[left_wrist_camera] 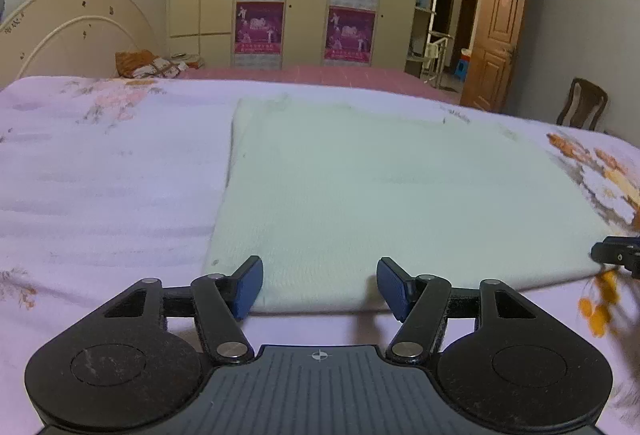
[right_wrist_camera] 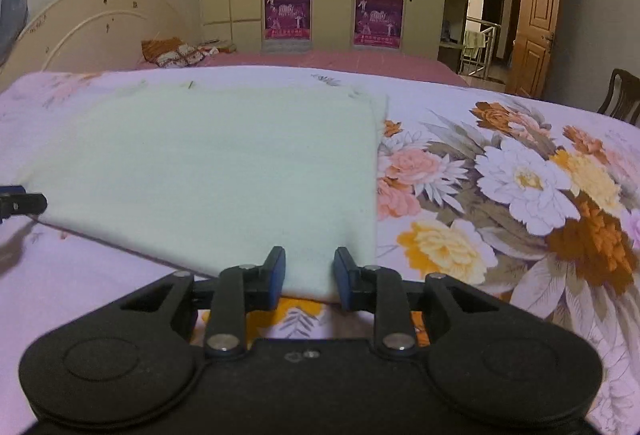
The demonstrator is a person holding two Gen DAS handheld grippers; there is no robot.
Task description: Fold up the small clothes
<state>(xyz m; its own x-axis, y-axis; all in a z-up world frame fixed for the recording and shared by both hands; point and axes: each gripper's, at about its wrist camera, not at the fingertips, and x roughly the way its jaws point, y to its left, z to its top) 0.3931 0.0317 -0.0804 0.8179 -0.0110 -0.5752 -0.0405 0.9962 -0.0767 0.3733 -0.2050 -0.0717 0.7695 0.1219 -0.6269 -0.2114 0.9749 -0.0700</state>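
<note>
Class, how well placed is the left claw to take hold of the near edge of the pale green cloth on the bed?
Probably yes. The left claw stands open right at the near edge of the cloth, which lies flat on the bed sheet, and nothing lies between them.

Left tool [left_wrist_camera: 319, 287] agape; right tool [right_wrist_camera: 310, 275] narrower.

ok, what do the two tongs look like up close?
Both match: the left tongs and right tongs have matte black linkage arms with silver pivot pins, blue pads at the tips, round black hubs and a ribbed dark centre plate. No cables or sleeves visible.
</note>
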